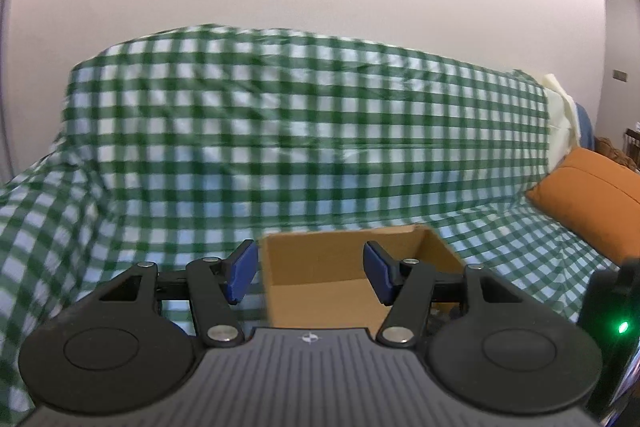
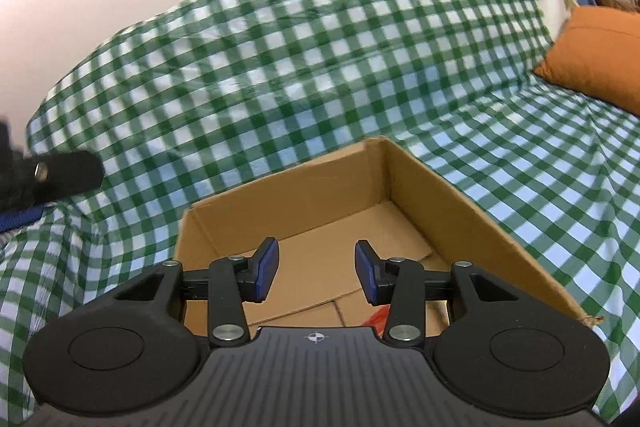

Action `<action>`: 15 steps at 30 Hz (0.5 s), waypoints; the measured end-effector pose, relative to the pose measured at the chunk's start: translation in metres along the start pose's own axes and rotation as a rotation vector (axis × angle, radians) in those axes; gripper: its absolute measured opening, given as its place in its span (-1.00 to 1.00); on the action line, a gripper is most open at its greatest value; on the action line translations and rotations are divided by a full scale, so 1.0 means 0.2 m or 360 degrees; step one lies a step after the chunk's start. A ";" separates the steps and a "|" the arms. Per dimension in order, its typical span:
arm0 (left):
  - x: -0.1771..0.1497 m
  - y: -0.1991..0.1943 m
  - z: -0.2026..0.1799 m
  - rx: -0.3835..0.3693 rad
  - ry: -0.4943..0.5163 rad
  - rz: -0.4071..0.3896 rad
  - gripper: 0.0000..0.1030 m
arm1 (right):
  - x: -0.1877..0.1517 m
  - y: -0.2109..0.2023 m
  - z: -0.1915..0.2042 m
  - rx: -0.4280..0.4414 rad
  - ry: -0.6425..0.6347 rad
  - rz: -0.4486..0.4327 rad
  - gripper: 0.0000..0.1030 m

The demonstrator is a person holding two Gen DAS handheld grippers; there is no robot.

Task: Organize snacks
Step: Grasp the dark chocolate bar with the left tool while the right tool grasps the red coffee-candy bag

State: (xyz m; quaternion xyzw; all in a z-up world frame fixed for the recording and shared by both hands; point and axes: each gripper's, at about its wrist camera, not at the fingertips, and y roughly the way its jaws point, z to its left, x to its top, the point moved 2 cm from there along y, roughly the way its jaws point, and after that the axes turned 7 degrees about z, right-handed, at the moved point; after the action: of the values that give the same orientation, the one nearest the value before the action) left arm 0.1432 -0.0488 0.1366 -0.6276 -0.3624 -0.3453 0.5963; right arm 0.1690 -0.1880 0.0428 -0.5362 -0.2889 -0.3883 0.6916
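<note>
1. Left wrist view: the left gripper (image 1: 310,273) has its blue pads well apart with nothing between them, so it is open and empty.
2. Left wrist view: a cardboard box (image 1: 320,249) sits on the checked cloth (image 1: 280,115) covering a sofa, straight ahead of the pads and a little below them. Its far wall and a bare strip of floor show; the gripper body hides the near part.
3. Left wrist view: no snack is visible. An orange cushion (image 1: 592,195) lies well to the right, apart from the box.
4. Right wrist view: the right gripper (image 2: 317,269) also stands open, pads apart and holding nothing.
5. Right wrist view: the box (image 2: 472,215) lies directly under and ahead of the pads, which hang over its open top. Most of its floor is bare brown card.
6. Right wrist view: a small red scrap (image 2: 379,317) peeks out in the box just below the right-hand pad; it may be a snack wrapper, but too little shows to be sure.
7. Right wrist view: part of the other tool (image 2: 60,173) juts in at the left edge, outside the box.
8. Judgement: at most one snack looks packed, and none waiting shows in either view, so how much sorting remains cannot be told.
</note>
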 end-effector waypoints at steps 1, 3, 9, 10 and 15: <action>-0.01 -0.01 0.06 0.0011 -0.0017 0.0009 0.12 | -0.01 -0.01 0.03 0.0010 -0.0031 -0.0008 -0.13; -0.05 -0.03 0.19 0.0042 -0.0064 0.0036 -0.12 | -0.03 -0.02 0.10 0.0046 -0.0097 -0.0012 -0.16; -0.21 -0.07 0.62 0.0212 -0.0134 0.0084 -0.67 | -0.13 -0.09 0.31 0.0252 -0.0288 -0.0056 -0.57; -0.25 -0.07 0.69 0.0244 -0.0137 0.0098 -0.67 | -0.14 -0.10 0.35 0.0287 -0.0326 -0.0068 -0.62; -0.48 -0.04 1.00 0.0345 -0.0178 0.0212 -0.67 | -0.25 -0.11 0.50 0.0456 -0.0497 -0.0018 -0.64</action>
State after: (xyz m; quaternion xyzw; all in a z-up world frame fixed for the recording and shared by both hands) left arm 0.0890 0.1463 0.0472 -0.6003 -0.3879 -0.2282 0.6611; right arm 0.1246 -0.0820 0.0395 -0.4844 -0.4478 -0.2593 0.7054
